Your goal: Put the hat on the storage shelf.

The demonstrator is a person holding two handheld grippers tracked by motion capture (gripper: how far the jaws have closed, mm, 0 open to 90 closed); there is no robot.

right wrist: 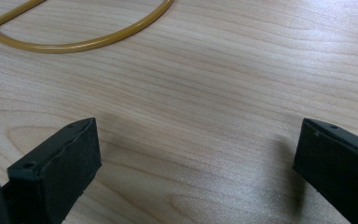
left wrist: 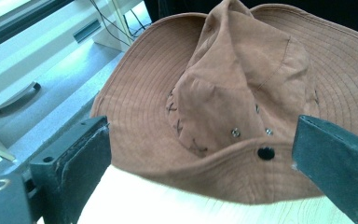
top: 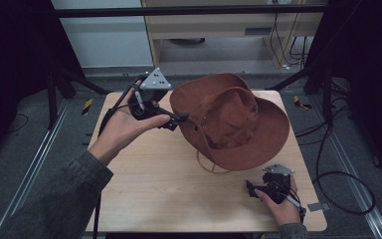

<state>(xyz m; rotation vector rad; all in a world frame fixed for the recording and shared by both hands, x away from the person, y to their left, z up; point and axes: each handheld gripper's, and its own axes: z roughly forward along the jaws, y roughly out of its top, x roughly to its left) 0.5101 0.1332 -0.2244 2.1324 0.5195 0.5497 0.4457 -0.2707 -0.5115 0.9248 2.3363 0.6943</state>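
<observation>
A brown wide-brimmed hat (top: 229, 119) lies on the wooden table (top: 169, 184), its crown dented and its left brim lifted. My left gripper (top: 180, 118) is held at the hat's left brim, open. In the left gripper view the hat (left wrist: 242, 88) sits just beyond the wide-apart jaws of that gripper (left wrist: 200, 140), with the near brim edge reaching between them. My right gripper (top: 251, 188) rests low at the table's front right, open, apart from the hat. In its own view the right gripper (right wrist: 198, 130) has bare wood between its jaws.
The hat's yellow-tan chin cord (top: 209, 167) loops out onto the table below the brim; the cord (right wrist: 74, 44) also curves ahead of the right jaws. A cabinet (top: 229, 30) and cables (top: 338, 174) lie beyond and beside the table.
</observation>
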